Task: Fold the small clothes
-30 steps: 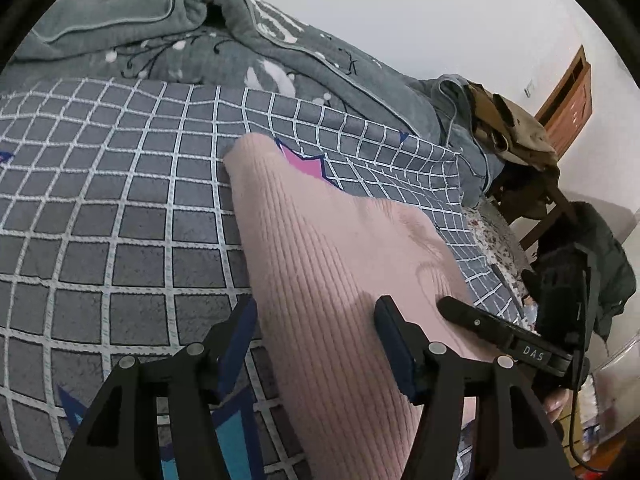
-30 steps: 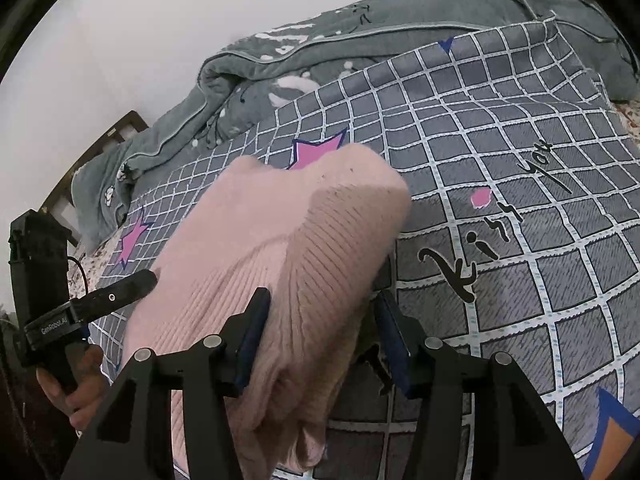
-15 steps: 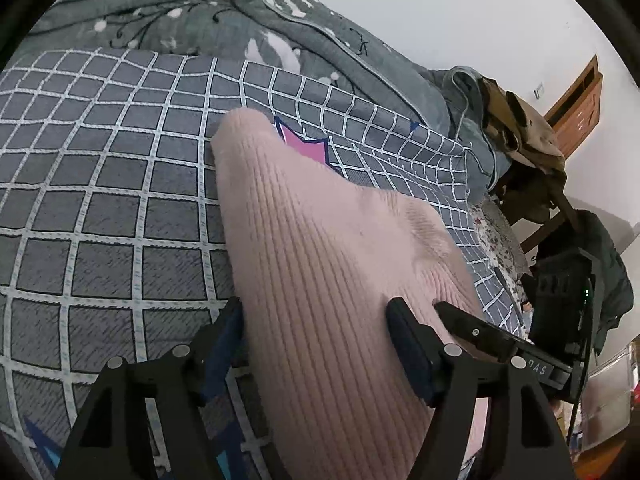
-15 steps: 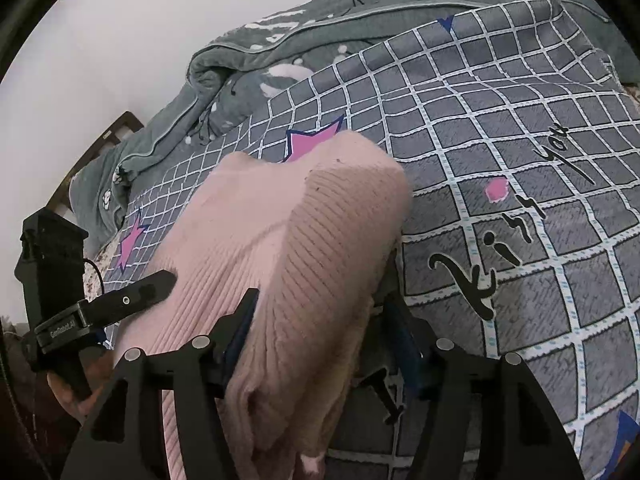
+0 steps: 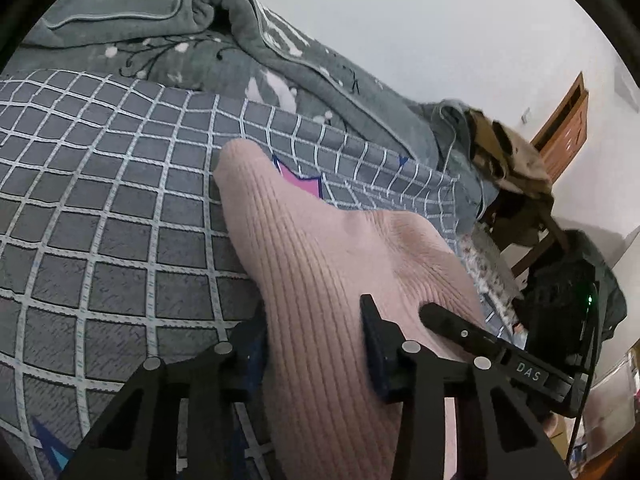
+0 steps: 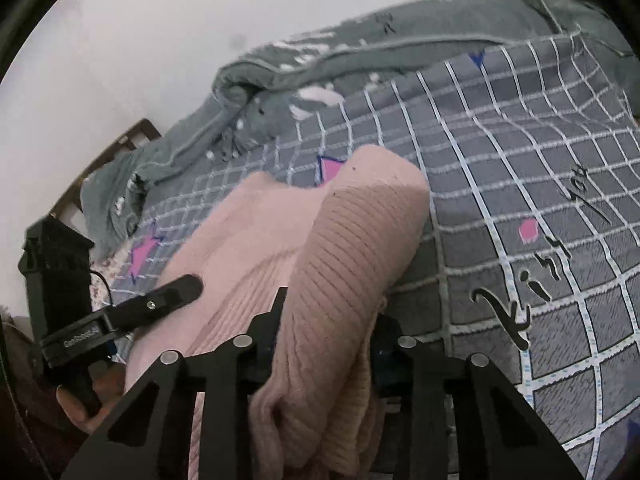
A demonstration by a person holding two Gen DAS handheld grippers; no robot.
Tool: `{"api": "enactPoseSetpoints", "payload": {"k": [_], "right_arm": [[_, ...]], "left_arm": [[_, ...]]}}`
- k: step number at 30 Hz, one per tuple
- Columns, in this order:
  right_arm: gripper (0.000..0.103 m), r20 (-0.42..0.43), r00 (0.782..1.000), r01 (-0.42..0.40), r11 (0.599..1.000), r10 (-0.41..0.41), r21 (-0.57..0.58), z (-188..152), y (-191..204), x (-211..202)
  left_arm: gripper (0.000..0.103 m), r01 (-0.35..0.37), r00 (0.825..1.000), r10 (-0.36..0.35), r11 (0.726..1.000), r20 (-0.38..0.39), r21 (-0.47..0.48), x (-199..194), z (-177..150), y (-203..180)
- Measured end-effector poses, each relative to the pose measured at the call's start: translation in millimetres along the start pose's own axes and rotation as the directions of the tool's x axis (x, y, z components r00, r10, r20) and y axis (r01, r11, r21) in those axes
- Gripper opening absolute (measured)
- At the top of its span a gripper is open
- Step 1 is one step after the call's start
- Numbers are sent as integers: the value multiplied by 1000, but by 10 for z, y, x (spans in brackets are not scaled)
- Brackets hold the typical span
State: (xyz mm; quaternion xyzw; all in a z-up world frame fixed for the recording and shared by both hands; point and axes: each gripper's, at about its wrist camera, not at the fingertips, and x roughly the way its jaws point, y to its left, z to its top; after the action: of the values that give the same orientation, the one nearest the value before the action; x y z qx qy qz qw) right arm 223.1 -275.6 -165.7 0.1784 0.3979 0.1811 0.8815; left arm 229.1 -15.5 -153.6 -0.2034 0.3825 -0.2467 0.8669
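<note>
A pink ribbed knit sweater (image 5: pixel 320 264) lies folded into a long strip on the grey checked bed cover (image 5: pixel 100 220). My left gripper (image 5: pixel 314 344) straddles the sweater's near left edge, and its jaws are closing with the knit bunched between the pads. In the right wrist view my right gripper (image 6: pixel 328 332) holds the sweater (image 6: pixel 280 232) at its near right edge, where a thick fold is squeezed between the closing jaws. Each view also shows the other gripper's finger resting on the pink fabric: the right one (image 5: pixel 460 328) and the left one (image 6: pixel 160 300).
A rumpled grey blanket (image 5: pixel 200 40) lies along the far side of the bed against the wall. A chair piled with clothes (image 5: pixel 508 152) and a wooden door (image 5: pixel 568 120) stand off the bed's end. The checked cover (image 6: pixel 520 160) spreads wide to the right of the sweater.
Both grippers' jaws first widened a little, then narrowed onto the sweater's near edges, and the knit now bulges between the pads. Neither hand has shifted much.
</note>
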Motion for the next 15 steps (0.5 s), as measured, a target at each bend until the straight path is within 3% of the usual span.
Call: {"api": "enactPoseSetpoints", "payload": {"k": [5,15], "right_arm": [[29,48,995,-88,996,86,30,54,126,-5],[28,18,991,-130,991,131,-41,94,752,362]], "left_arm": [[39,-40,998,38,999,52,31,-184,39,50],[39,-117,986,116,993,116,9,-642,219,459]]}}
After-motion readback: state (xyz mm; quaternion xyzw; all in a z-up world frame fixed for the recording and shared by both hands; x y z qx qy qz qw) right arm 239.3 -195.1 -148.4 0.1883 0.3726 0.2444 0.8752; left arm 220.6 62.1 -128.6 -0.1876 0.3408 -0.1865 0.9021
